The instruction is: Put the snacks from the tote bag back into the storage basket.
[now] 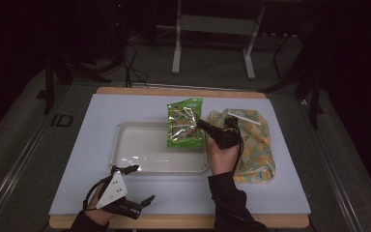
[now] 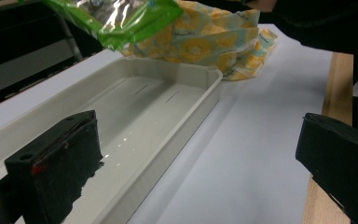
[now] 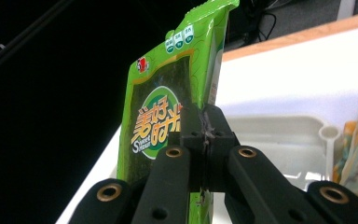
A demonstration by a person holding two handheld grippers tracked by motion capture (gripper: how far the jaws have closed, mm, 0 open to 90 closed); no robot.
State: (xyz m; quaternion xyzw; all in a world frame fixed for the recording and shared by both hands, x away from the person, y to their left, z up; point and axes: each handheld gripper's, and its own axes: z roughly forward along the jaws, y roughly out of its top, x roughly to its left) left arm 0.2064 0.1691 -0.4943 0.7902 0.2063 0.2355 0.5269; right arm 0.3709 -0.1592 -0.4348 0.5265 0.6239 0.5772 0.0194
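Nearest the person, the left tongs (image 1: 134,186) rest at the front edge of the desk (image 1: 280,193), just short of the white tray (image 1: 125,162). Their 2 jaws stand wide apart with nothing between them; the left gripper view looks along them over the tray's near wall (image 2: 177,140) and its bare floor.

Further in, the right tongs (image 1: 204,125) are clamped on the edge of the green snack packet (image 1: 185,122), the jaws pressed flat together on the film, as the right gripper view shows with the packet (image 3: 168,116) standing up from the grip. The packet hangs over the tray's far right corner, held above it and not yet lying in it, as far as the high view lets me judge.

Beyond and to the right, a yellow patterned pouch (image 1: 256,140) lies on the desk just beside the tray, with a white straw-like stick (image 1: 244,117) on top.

The step in hand looks like placing the packet into the tray. The next move calls for lowering it until it lies flat on the tray floor, then parting the right tongs and lifting clear without dragging the film. The pouch seems next in line.
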